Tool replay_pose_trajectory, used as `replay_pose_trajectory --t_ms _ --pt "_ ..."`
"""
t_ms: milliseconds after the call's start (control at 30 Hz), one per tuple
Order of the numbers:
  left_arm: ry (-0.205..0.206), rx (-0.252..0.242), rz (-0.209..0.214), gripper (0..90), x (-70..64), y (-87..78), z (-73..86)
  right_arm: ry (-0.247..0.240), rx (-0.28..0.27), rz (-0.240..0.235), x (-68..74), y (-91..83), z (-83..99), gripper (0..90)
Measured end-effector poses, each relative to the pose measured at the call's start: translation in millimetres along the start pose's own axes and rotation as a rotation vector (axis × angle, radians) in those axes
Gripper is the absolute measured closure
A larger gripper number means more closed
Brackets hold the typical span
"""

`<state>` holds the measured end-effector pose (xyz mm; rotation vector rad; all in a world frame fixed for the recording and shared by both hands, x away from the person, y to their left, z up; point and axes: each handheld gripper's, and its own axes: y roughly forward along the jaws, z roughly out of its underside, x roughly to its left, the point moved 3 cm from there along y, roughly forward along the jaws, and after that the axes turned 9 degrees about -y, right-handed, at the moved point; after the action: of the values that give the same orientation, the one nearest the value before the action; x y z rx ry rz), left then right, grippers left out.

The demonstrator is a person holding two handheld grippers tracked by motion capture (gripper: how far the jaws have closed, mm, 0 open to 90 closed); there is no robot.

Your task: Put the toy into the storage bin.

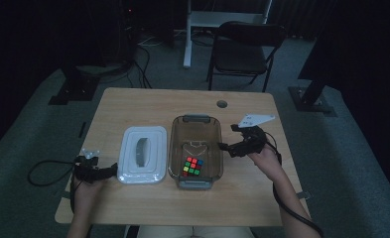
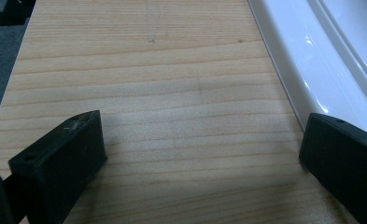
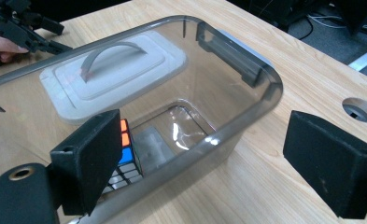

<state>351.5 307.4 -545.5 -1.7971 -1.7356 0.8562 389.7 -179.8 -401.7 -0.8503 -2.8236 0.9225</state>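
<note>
Dark surrounds me: the room is dim, with black curtains at the back and grey carpet [image 1: 29, 134] underfoot. A black folding chair [image 1: 242, 49] stands beyond the far edge of my worktop [image 1: 148, 101], beside a white stand [image 1: 188, 34], and cables [image 1: 143, 69] trail over the carpet to the left of it. A black base [image 1: 311, 96] sits on the floor off the far right corner.

The worktop is pale wood with a straight grain, and has a round cable hole [image 1: 222, 104] near its far edge.

In the middle sits a smoky clear bin [image 1: 171, 148], lidless, with grey latches at both ends. Just left of it, nearly touching, the white lid [image 1: 128, 168] lies flat, handle up.

My right gripper [image 1: 225, 138] hovers at the bin's right wall, jaws spread wide with one over the bin and the other outside it, holding nothing. My left gripper [image 1: 117, 168] rests low on the worktop by the lid's near left corner, jaws also wide apart and empty, the right one against the lid's rim.

Inside the bin, on its floor toward my end, lies the cube [image 1: 192, 166], red, green, blue and orange squares facing up.
</note>
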Motion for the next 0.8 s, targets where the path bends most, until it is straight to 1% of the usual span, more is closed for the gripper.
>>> replay_pose_trajectory --t_ms 67,100,167,233,267,300,333,367,400,533,667,700,733,767,800 --pt "0.0 0.0 0.0 0.8 0.0 0.0 0.0 0.006 -0.006 0.006 -1.1 -1.7 2.7 11.6" --pt "-0.001 0.0 0.0 0.8 -0.1 0.0 0.0 0.016 -0.024 0.032 -3.3 -5.7 8.0 11.6" --pt "-0.002 -0.001 0.001 0.8 -0.2 0.1 0.1 0.036 -0.042 0.044 -5.2 -10.1 13.7 11.6" --pt "0.0 0.001 0.0 0.8 0.0 0.0 0.1 0.049 -0.047 0.062 -7.8 -13.4 20.4 11.6" --pt "0.0 0.001 0.0 0.8 0.0 0.0 0.1 0.049 -0.047 0.062 -7.8 -13.4 20.4 11.6" --pt "-0.001 0.0 0.0 0.8 -0.1 0.0 0.1 0.062 -0.052 0.085 -10.3 -16.4 27.8 11.6" --pt "-0.001 0.0 0.0 0.8 -0.1 0.0 0.1 0.062 -0.052 0.085 -10.3 -16.4 27.8 11.6" --pt "-0.001 0.0 0.0 0.8 -0.1 0.0 0.1 0.081 -0.051 0.104 -13.5 -18.7 35.8 11.6" --pt "-0.001 0.0 0.0 0.8 -0.1 0.0 0.1 0.088 -0.054 0.117 -15.1 -19.9 39.8 11.6" --pt "-0.001 0.0 0.0 0.8 -0.1 -0.1 0.1 0.123 -0.058 0.151 -19.1 -23.1 57.1 11.6" --pt "0.0 0.0 0.001 0.8 -0.3 -0.2 0.3 0.142 -0.041 0.2 -19.4 -22.5 75.5 11.6" --pt "0.0 0.0 0.001 0.8 -0.3 -0.2 0.3 0.145 -0.037 0.208 -19.2 -22.1 80.0 11.6" --pt "0.0 0.0 0.001 0.8 -0.3 -0.2 0.3 0.145 -0.037 0.208 -19.2 -22.1 80.0 11.6" --pt "0.0 0.0 0.001 0.8 -0.3 -0.2 0.3 0.16 -0.031 0.223 -18.1 -21.3 89.8 11.5" --pt "0.0 0.0 0.001 0.8 -0.2 -0.2 0.3 0.167 -0.028 0.227 -17.8 -21.1 93.1 11.6"
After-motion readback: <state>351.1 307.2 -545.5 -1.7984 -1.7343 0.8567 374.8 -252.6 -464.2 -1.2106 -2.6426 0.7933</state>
